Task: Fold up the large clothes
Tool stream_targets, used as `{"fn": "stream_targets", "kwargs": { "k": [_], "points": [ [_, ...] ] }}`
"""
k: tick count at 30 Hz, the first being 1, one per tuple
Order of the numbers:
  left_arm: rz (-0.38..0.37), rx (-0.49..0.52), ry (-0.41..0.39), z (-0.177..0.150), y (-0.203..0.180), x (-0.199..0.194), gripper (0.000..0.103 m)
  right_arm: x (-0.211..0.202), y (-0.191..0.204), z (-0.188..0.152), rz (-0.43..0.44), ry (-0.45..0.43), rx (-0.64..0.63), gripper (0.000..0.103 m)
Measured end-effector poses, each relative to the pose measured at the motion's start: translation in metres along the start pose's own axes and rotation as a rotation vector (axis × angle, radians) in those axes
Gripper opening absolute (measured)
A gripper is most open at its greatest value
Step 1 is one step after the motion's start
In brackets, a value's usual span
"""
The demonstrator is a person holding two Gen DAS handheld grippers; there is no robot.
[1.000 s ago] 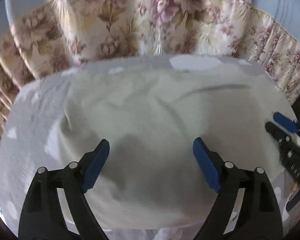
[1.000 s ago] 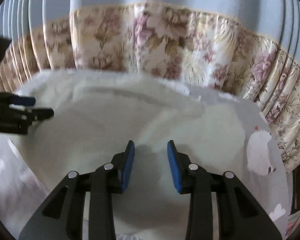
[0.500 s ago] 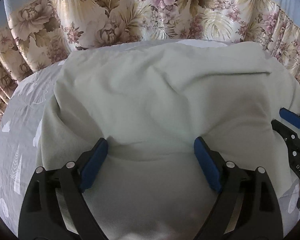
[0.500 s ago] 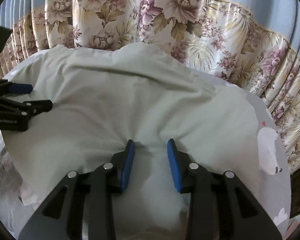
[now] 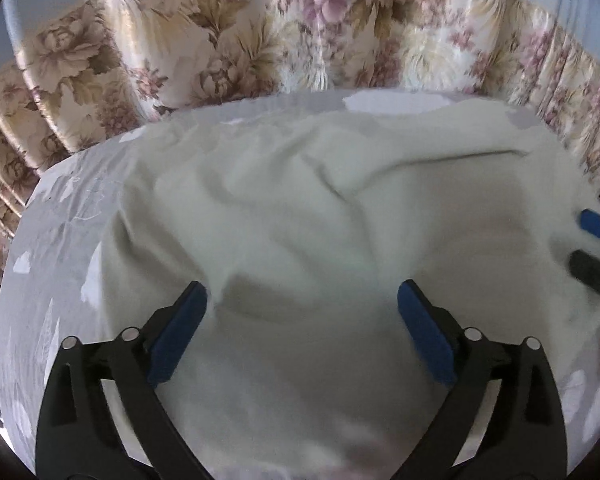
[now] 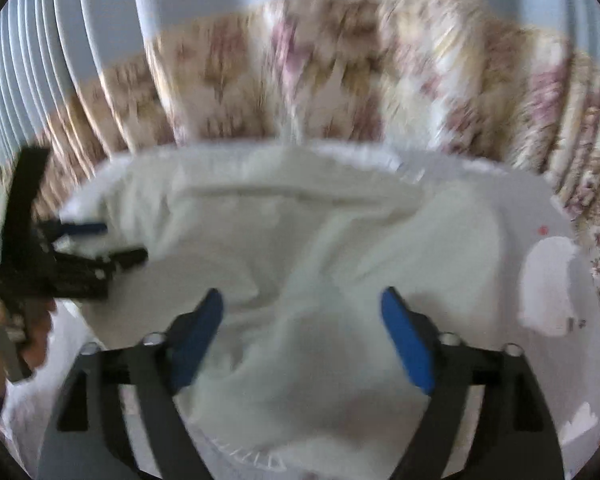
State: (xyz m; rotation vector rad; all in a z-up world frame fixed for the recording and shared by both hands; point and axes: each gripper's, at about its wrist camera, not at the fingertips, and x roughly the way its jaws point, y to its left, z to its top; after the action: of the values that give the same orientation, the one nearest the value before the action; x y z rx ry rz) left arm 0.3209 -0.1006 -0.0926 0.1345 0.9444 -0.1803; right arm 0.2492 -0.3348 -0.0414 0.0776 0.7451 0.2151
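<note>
A large pale cream garment (image 5: 300, 216) lies rumpled over a grey printed bed sheet (image 5: 60, 264). It also fills the right wrist view (image 6: 308, 272), where its stitched hem shows at the bottom. My left gripper (image 5: 302, 296) is open, its blue pads wide apart just above the cloth, holding nothing. My right gripper (image 6: 302, 300) is open too, its pads spread over a raised fold. Each gripper shows at the edge of the other's view: the right one (image 5: 596, 248) at far right, the left one (image 6: 100, 244) at far left.
Floral curtains (image 5: 260, 32) hang close behind the bed, with pale blue pleated curtain (image 6: 180, 20) above. The sheet carries a white bear print (image 6: 548, 284) at the right. A hand (image 6: 4, 340) holds the left gripper's handle.
My right gripper has opened from a narrow grip on the cloth and let the fold go. Both grippers have pulled back and up; the garment lies looser and the views are blurred by motion.
</note>
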Motion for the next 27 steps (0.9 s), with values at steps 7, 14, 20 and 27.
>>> {"fn": "stream_targets", "kwargs": {
  "k": [7, 14, 20, 27],
  "points": [
    [-0.036, 0.050, -0.096, -0.010, -0.046, -0.049, 0.100, -0.033, -0.058, -0.012, -0.056, -0.054, 0.195, 0.097],
    [-0.066, 0.072, -0.039, -0.021, -0.078, -0.022, 0.100, -0.004, -0.094, -0.051, 0.039, -0.017, 0.391, 0.097],
    [-0.174, -0.010, -0.073, -0.019, -0.071, -0.028, 0.087, 0.016, -0.092, -0.061, 0.084, 0.005, 0.412, 0.097],
    [-0.221, 0.085, -0.075, -0.027, -0.103, -0.025, 0.032, 0.015, -0.087, -0.061, 0.087, 0.005, 0.394, 0.098]
  ]
}}
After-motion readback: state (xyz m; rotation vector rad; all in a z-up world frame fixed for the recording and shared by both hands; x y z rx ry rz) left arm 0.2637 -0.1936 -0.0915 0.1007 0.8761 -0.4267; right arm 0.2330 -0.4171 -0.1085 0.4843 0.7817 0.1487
